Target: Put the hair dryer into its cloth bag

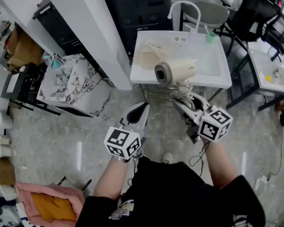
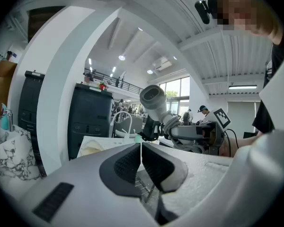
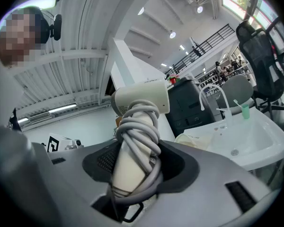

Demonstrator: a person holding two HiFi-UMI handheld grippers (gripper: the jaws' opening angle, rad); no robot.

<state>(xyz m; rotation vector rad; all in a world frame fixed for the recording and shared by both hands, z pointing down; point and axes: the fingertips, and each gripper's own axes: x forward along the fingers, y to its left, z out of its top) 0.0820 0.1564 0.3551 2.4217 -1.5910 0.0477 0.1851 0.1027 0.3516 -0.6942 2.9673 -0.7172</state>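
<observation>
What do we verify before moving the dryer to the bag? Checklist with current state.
1. Right gripper clamped on hair dryer handle: ok.
2. Cord wound round the handle: ok.
3. Left gripper free for the bag: ok, shut and empty.
4. Cloth bag in sight on the sink counter: ok.
5. Bag mouth open: cannot tell.
6. Bag held steady: not ok, nothing grips it.

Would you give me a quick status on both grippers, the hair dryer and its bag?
Left gripper shut, empty. Right gripper shut on hair dryer handle, cord wound round it. Cloth bag on washbasin, nothing in the way.
</observation>
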